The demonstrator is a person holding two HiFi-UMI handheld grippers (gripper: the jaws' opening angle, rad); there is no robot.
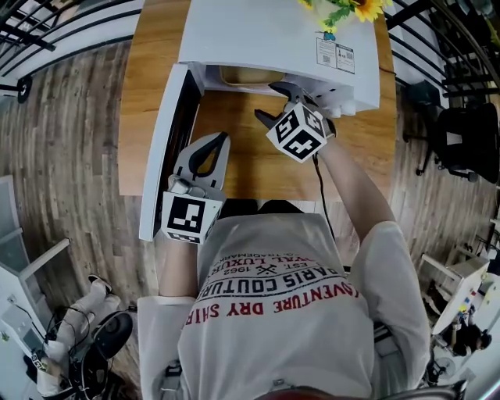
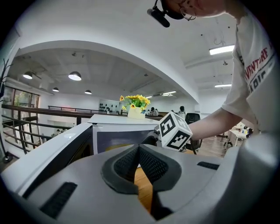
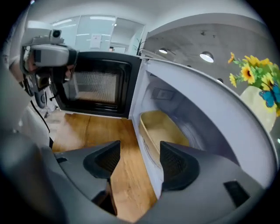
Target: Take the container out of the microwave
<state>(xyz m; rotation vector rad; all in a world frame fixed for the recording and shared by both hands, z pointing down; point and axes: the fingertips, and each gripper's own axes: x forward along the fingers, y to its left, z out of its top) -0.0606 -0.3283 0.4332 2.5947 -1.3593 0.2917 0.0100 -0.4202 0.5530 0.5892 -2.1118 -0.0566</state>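
Observation:
A shallow tan container (image 3: pixel 162 129) sits inside the white microwave (image 1: pixel 273 39), and its edge (image 1: pixel 248 76) shows in the head view. The microwave door (image 1: pixel 164 148) stands swung open to the left. My right gripper (image 1: pixel 280 104) is open at the mouth of the oven; in the right gripper view (image 3: pixel 140 159) its right jaw is just in front of the container's near rim, with nothing between the jaws. My left gripper (image 1: pixel 223 140) is shut and empty, low over the wooden table beside the open door. In the left gripper view (image 2: pixel 139 148) it points toward the oven.
The microwave stands on a wooden table (image 1: pixel 234 164). A vase of yellow flowers (image 1: pixel 348 11) rests on the oven's top. The dark door window (image 3: pixel 94 89) lies left of the right gripper. A black railing (image 1: pixel 47 23) runs at the far left.

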